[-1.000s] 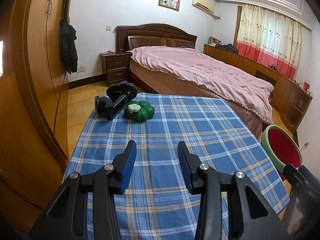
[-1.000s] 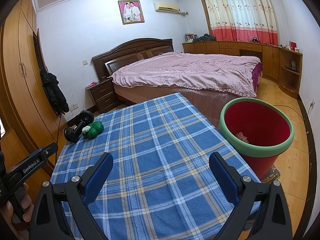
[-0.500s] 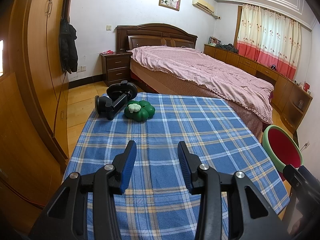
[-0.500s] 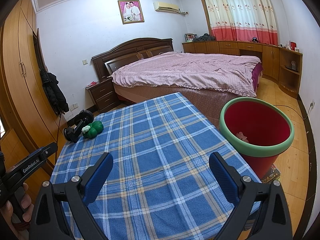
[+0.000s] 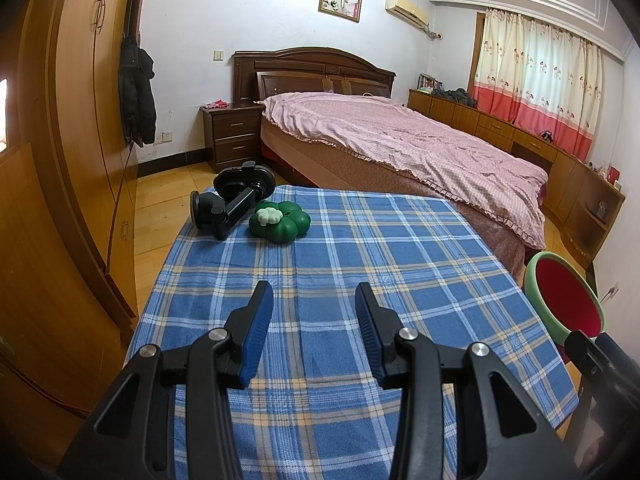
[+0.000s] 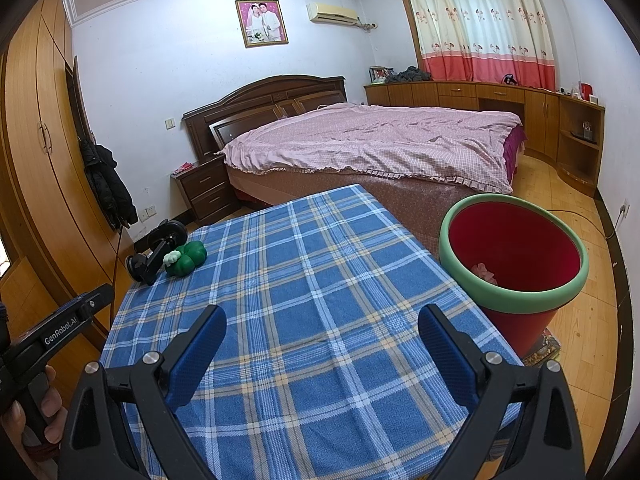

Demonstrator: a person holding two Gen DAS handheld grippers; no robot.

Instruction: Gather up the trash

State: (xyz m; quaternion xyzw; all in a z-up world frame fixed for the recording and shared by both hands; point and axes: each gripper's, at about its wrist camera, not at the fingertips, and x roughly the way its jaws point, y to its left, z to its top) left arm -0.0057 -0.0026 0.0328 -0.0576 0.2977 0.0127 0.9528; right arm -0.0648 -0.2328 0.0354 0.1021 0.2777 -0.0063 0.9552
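Bedroom, white walls, wood floor (image 6: 576, 320). Dark wooden bed (image 5: 400, 140) under pink cover, nightstand (image 5: 234, 136) beside it; framed portrait (image 6: 262, 23) and air conditioner (image 6: 332, 12) above. Wardrobe (image 5: 80, 120) with hanging black coat (image 5: 136, 92); curtained window (image 6: 480, 28) over low cabinets (image 6: 460, 94).

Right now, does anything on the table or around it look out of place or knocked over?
The black phone mount lies tipped on its side at the table's far left corner, touching the green clover-shaped object. Nothing looks spilled.

The red bin (image 5: 568, 300) is being cut off at its lower right by the right claw's body in the left wrist view; the pinkish scrap (image 6: 484, 271) inside it is staying too small to identify; the tabletop (image 6: 280, 280) is running under both frames' lower edges.
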